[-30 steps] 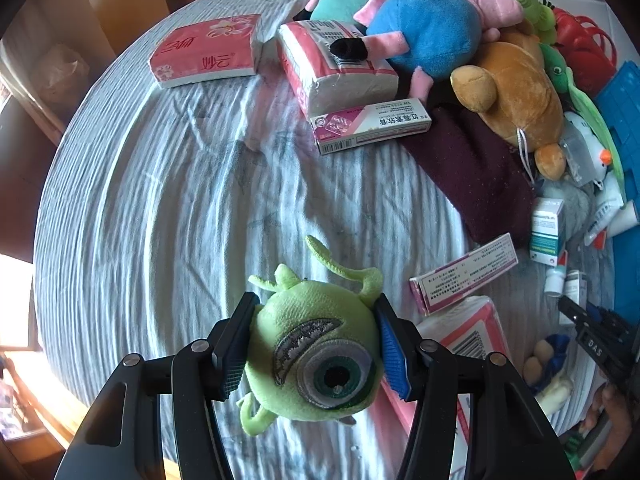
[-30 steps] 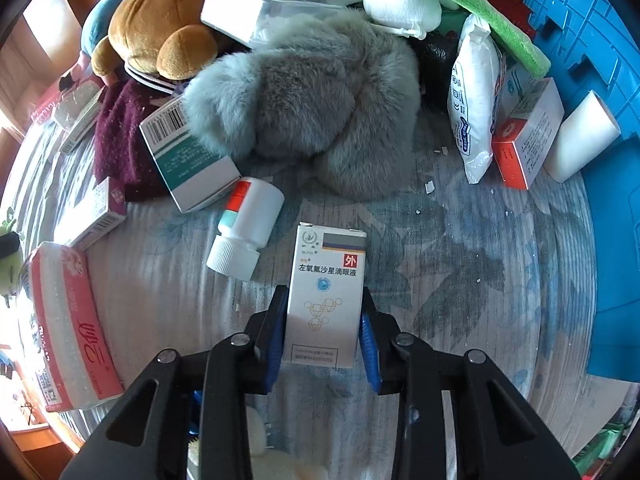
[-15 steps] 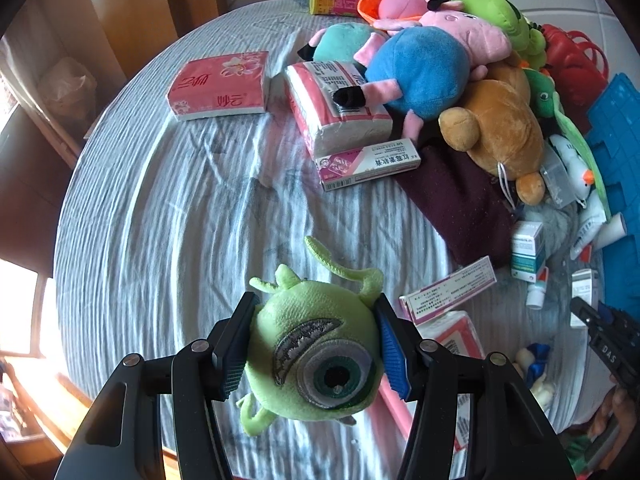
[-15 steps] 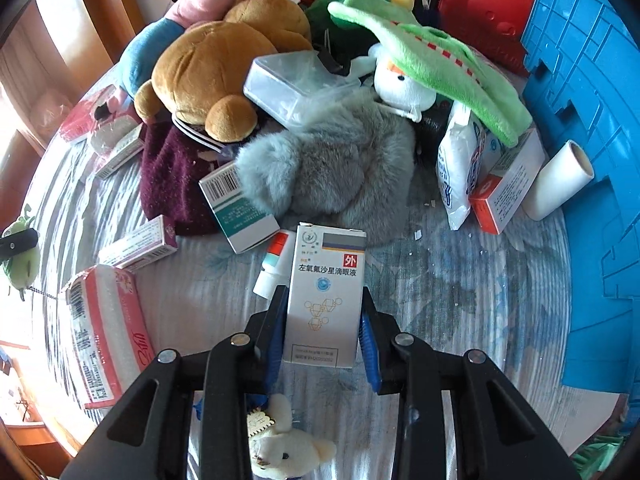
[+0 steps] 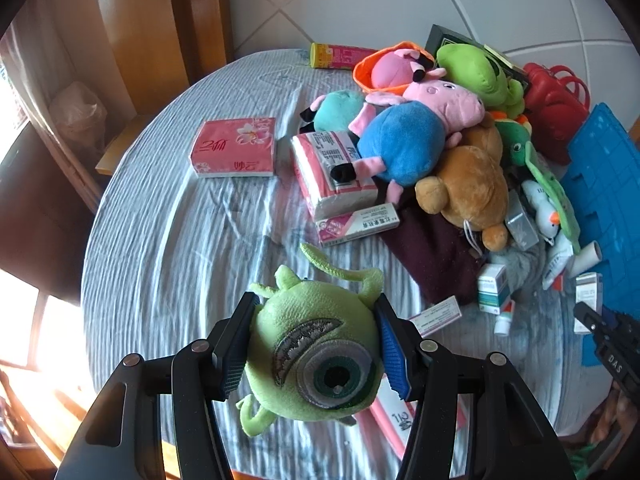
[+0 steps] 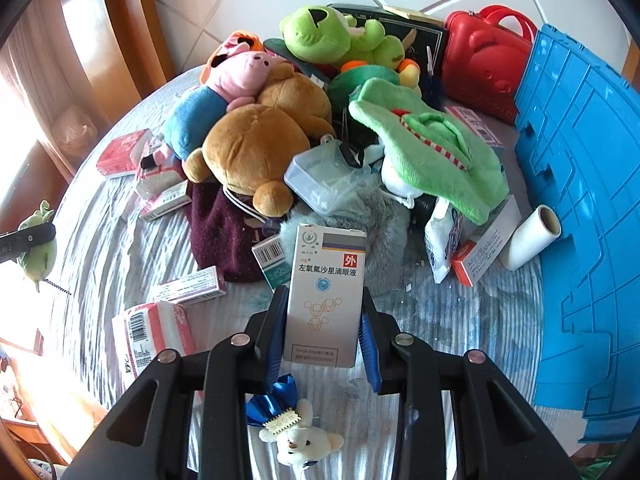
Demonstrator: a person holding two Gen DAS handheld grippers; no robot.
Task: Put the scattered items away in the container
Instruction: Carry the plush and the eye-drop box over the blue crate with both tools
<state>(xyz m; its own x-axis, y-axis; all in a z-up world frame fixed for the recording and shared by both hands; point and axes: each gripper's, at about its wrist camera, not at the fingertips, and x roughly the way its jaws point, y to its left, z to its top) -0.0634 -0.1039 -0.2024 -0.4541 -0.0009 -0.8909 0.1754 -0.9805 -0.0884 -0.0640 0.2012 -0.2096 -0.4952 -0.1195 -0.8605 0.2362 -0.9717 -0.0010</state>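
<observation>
The left tool (image 5: pixel 316 352) is clamped on a round green one-eyed monster plush (image 5: pixel 314 354). It has a stitched grey eye with a dark pupil, a toothy embroidered grin, and thin horns and limbs sticking out past the blue pads (image 5: pixel 390 354). It sits squarely between the two fingers, held above the grey striped bed sheet (image 5: pixel 168 248). Just beyond and right of this tool lies a pink-and-white medicine carton (image 5: pixel 434 316), and farther ahead a second carton (image 5: pixel 358 224) touches a pink tissue pack (image 5: pixel 332 172). Another tissue pack (image 5: pixel 236 152) lies well to the left of that.

The right tool (image 6: pixel 324 332) is closed on a tall white eye-drop box (image 6: pixel 326 296), upright, with Chinese print, a red square mark and a grey-blue band at its top. Its lower half sits between the fingers and its top stands clear ahead of them. Directly under this tool, near its base, lies a small white teddy (image 6: pixel 302 442) with a blue bow. Ahead of the box is a grey furry item (image 6: pixel 376 220), then a clear plastic case (image 6: pixel 324 176) and a brown bear plush (image 6: pixel 256 152). To the right of the tool stands the blue plastic container (image 6: pixel 580 168), with a white roll (image 6: pixel 530 236) just beside its wall.
</observation>
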